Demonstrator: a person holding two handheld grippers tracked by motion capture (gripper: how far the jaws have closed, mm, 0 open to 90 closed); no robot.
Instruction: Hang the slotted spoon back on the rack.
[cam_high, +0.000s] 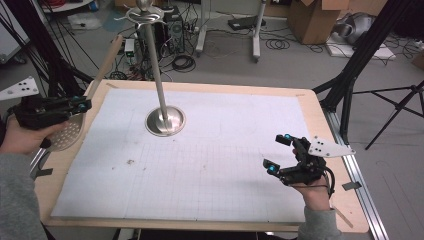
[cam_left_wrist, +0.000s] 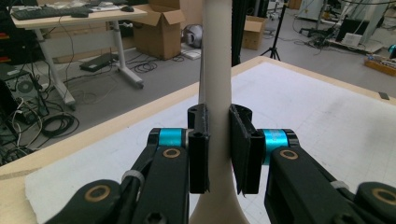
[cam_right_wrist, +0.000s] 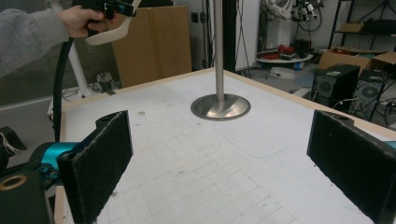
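1. A person stands at a table (cam_high: 320, 125) covered with a white gridded mat (cam_high: 210, 165), holding a two-jaw gripper in each hand.
2. The left gripper (cam_high: 80, 105) is at the table's left edge, raised above it. Its jaws are closed on the pale handle of a slotted spoon (cam_high: 67, 131). In the left gripper view the handle (cam_left_wrist: 215, 70) stands upright between the two pads, gripped low, just above where it widens toward the bowl.
3. From above, the spoon's perforated bowl hangs below the left hand, over the table's edge, and the long handle points up and away.
4. The right gripper (cam_high: 278, 152) hovers over the right side of the mat. Its jaws are wide apart and hold nothing.
5. A metal stand (cam_high: 165, 120) with a round base sits on the far middle of the mat; its thin pole rises to hooks at the top (cam_high: 144, 14).
6. The spoon looks light and stiff, probably wood or plastic, so it should not bend. The smooth, narrow handle could pivot in the pads; a grip near the bowl, as here, likely limits swing.
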